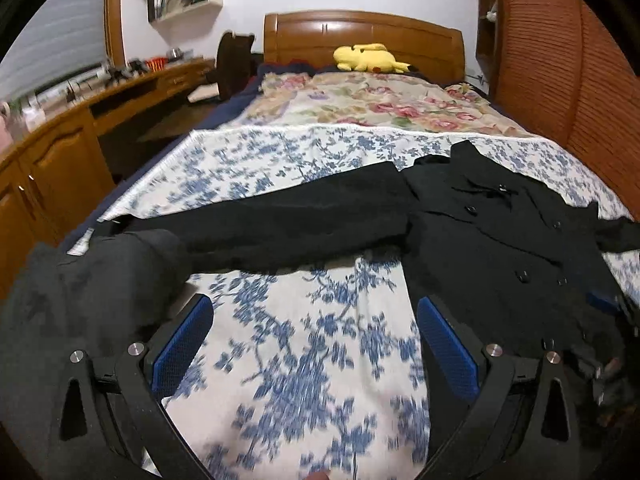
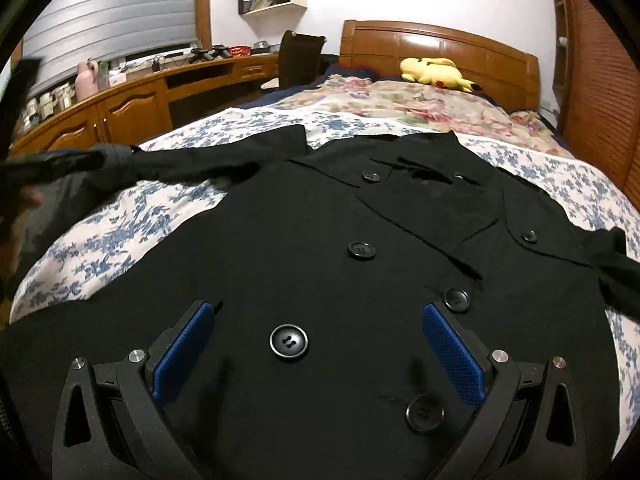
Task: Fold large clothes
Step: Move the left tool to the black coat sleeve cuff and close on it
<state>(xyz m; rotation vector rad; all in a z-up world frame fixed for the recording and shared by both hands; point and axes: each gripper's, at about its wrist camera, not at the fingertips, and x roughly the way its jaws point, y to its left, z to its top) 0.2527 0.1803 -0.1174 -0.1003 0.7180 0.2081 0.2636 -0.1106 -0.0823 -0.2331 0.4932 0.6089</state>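
Black coat [image 2: 320,240] lies flat, collar toward the headboard [image 2: 440,46].

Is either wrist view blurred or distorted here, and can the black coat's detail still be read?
Left wrist view: motion blur smears the bedspread and desk; coat reads as a dark mass. Right wrist view: sharper, coat buttons crisp. Both: fisheye bending and dark corners.
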